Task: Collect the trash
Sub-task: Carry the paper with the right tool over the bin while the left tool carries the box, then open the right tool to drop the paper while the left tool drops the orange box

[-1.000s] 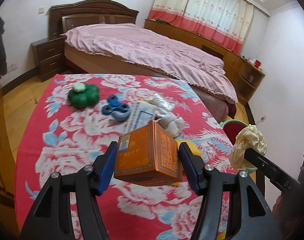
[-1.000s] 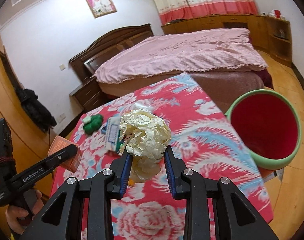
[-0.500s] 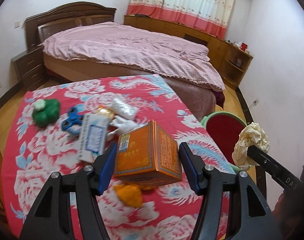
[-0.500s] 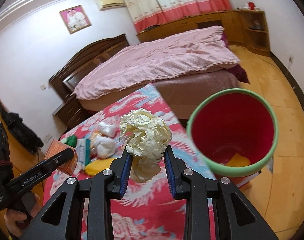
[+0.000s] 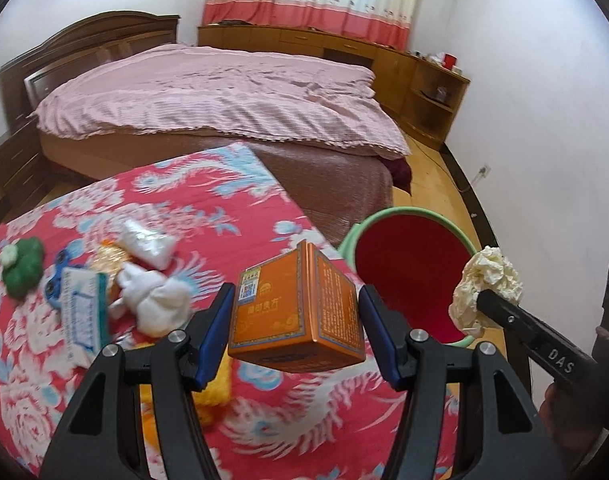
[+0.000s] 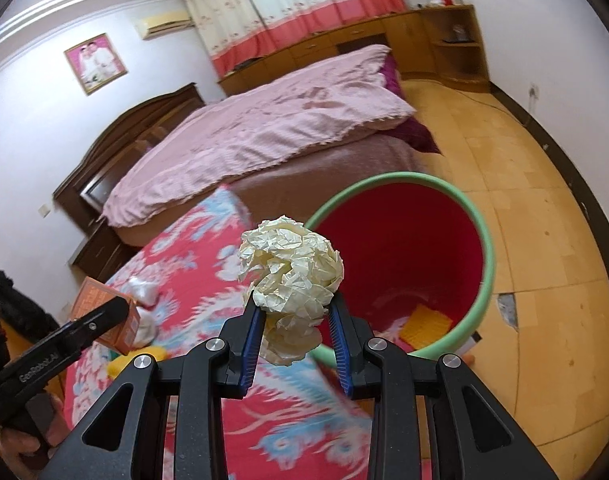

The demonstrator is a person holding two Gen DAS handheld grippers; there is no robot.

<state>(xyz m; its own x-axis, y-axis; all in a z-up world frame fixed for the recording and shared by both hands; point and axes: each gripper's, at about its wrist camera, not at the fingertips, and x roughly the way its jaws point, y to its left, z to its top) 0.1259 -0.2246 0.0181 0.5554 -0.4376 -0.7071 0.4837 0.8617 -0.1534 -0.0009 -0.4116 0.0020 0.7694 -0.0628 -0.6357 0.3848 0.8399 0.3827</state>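
1. On the far left of the tabletop [image 5: 264,208], a green toy [image 5: 22,266], a blue spinner [image 5: 58,286], a flat white-and-green packet [image 5: 80,312] and some white wads [image 5: 156,300] lie close together on the red flowered cloth; a yellow scrap [image 5: 214,384] lies just beside the left tongs.
2. Above the tabletop's right part, the left tongs [image 5: 294,320] clamp an orange box [image 5: 296,312] between the blue pads, lifted clear of the cloth. It sits tilted, one corner up and turned toward the bin, its broad labelled face toward the camera; its long axis runs roughly across the tongs.
3. Off the tabletop edge stands the red bin [image 6: 400,264] with a green rim, on the floor, a yellow piece already inside.
4. Furthest right, the right tongs [image 6: 294,320] stand narrow, pinching a crumpled paper ball [image 6: 292,276] near the bin's rim; it has no clear long axis.
5. Risks, as I judge them: the box, gripped at a tilt, may swivel and drop short onto the cloth; the light ball, released over the rim instead of the opening, may bounce to the floor.
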